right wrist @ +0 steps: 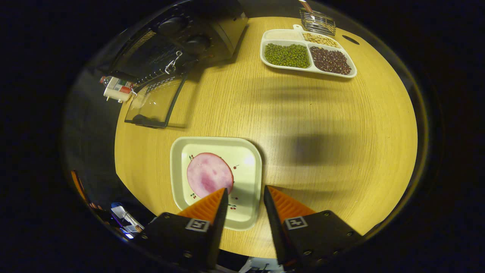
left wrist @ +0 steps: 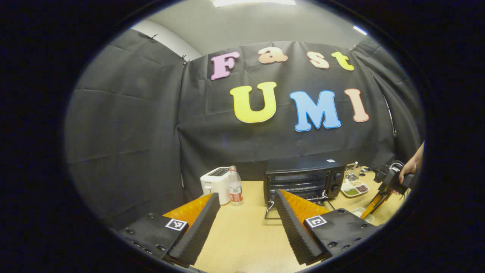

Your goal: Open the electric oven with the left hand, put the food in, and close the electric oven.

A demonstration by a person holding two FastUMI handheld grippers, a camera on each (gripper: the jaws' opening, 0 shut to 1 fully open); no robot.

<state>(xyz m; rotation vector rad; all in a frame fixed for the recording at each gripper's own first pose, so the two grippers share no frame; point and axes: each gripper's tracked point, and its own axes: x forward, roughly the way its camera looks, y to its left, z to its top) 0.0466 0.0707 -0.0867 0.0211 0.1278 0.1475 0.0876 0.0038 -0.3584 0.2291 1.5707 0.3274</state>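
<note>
Oven: the electric oven (left wrist: 303, 180) stands at the far side of the table (right wrist: 303, 125), its glass door (right wrist: 155, 102) already dropped flat in front of it, so the opening step looks done.
Food: a round pink slice of meat (right wrist: 209, 179) lies on a square pale plate (right wrist: 250, 151) at the near edge of the table, well apart from the oven and not yet lifted.
Right gripper: the right gripper (right wrist: 244, 197) hangs over the plate's near right part with its fingers spread and nothing between them; one finger overlaps the slice's near edge in the right gripper view, though I cannot tell if it touches.
Left gripper: the left gripper (left wrist: 246, 206) is held back from the oven, fingers wide apart and empty, pointing toward the open door.
Left to do: by my judgement, grasp the food, carry it into the oven, then lift the door shut.
Around: a divided tray of beans (right wrist: 307, 54) sits to the right of the oven with a wire basket (right wrist: 317, 21) beyond it; a white toaster (left wrist: 215, 184) and a bottle (left wrist: 235, 186) stand to the oven's left.
In the way: nothing lies between plate and oven; the lowered door must be cleared from above.
</note>
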